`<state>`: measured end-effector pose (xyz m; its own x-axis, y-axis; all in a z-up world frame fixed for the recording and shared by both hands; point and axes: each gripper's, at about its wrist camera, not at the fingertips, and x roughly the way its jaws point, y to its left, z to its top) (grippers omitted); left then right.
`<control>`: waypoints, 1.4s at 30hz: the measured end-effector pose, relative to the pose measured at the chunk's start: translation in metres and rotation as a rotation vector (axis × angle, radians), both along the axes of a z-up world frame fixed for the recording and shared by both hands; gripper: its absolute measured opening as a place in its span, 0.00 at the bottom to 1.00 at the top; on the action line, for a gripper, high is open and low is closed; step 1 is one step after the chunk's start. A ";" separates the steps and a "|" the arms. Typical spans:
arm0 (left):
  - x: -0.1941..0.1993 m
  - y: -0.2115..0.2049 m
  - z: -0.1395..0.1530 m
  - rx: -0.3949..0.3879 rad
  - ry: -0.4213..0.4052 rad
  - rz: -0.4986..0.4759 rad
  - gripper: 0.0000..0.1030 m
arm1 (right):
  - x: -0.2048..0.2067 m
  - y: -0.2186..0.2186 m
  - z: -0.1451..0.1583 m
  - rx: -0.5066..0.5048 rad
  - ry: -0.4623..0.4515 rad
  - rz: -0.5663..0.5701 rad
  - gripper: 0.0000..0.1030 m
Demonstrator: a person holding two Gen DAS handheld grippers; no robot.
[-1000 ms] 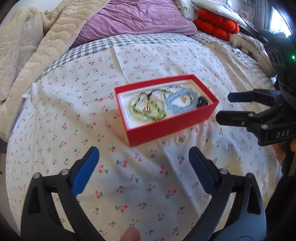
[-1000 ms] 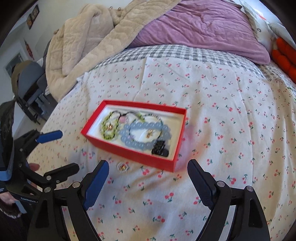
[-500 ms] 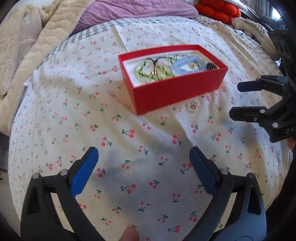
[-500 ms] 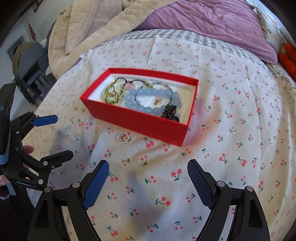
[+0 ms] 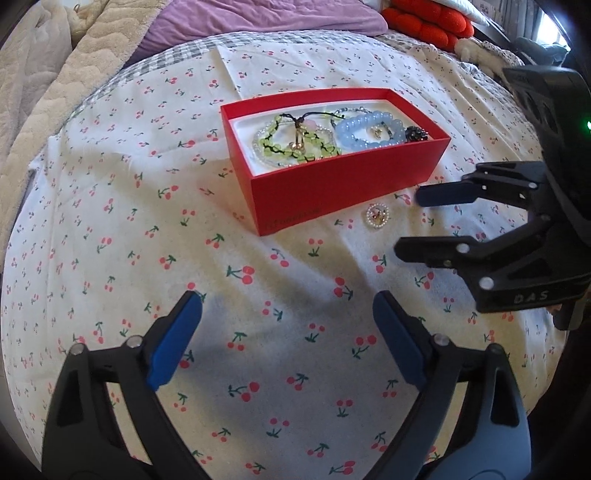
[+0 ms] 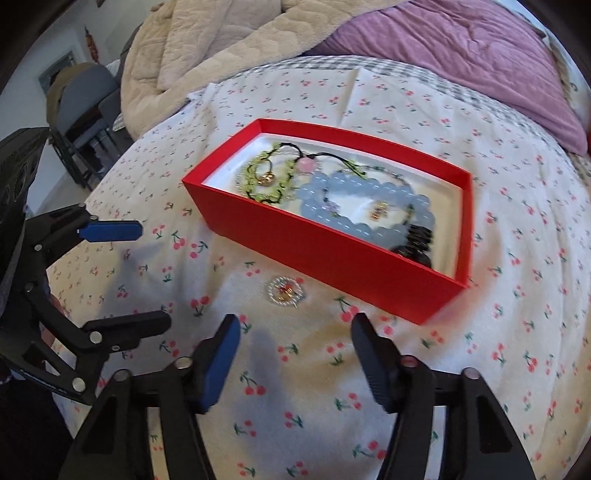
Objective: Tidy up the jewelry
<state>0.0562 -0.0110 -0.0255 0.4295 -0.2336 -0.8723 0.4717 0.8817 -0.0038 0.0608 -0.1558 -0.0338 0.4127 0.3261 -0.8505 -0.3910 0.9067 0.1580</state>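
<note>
A red box (image 5: 347,186) (image 6: 317,247) sits on the cherry-print bedsheet. It holds a green bead bracelet (image 5: 295,142) (image 6: 269,177), a blue bead bracelet (image 5: 369,129) (image 6: 365,206) and a small black piece (image 5: 416,133) (image 6: 417,243). A small round pearl brooch (image 5: 377,215) (image 6: 285,291) lies on the sheet just in front of the box. My right gripper (image 6: 295,354) (image 5: 410,221) is open and empty, just short of the brooch. My left gripper (image 5: 286,332) (image 6: 147,273) is open and empty, further back and to the left of the brooch.
A beige blanket (image 6: 229,48) and a purple duvet (image 6: 461,55) are piled behind the box. Red cushions (image 5: 424,18) lie at the back right. A chair (image 6: 81,107) stands beside the bed on the left.
Both grippers have moved forward and lower toward the box. The right gripper has closed in on the brooch and its jaws have narrowed somewhat. The box and jewelry have not moved.
</note>
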 end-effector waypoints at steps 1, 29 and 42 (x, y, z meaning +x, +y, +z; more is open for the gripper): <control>0.000 0.000 0.000 0.000 0.000 -0.001 0.90 | 0.001 0.002 0.000 0.002 0.000 0.001 0.52; -0.001 -0.006 0.001 0.005 -0.012 -0.033 0.81 | 0.007 -0.007 0.006 0.215 0.094 0.023 0.04; 0.002 -0.013 0.001 -0.018 -0.008 -0.035 0.74 | -0.002 -0.022 0.005 0.155 0.100 -0.044 0.15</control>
<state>0.0581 -0.0240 -0.0241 0.4278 -0.2644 -0.8643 0.5025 0.8644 -0.0156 0.0591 -0.1782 -0.0289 0.3452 0.4399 -0.8290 -0.3265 0.8845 0.3334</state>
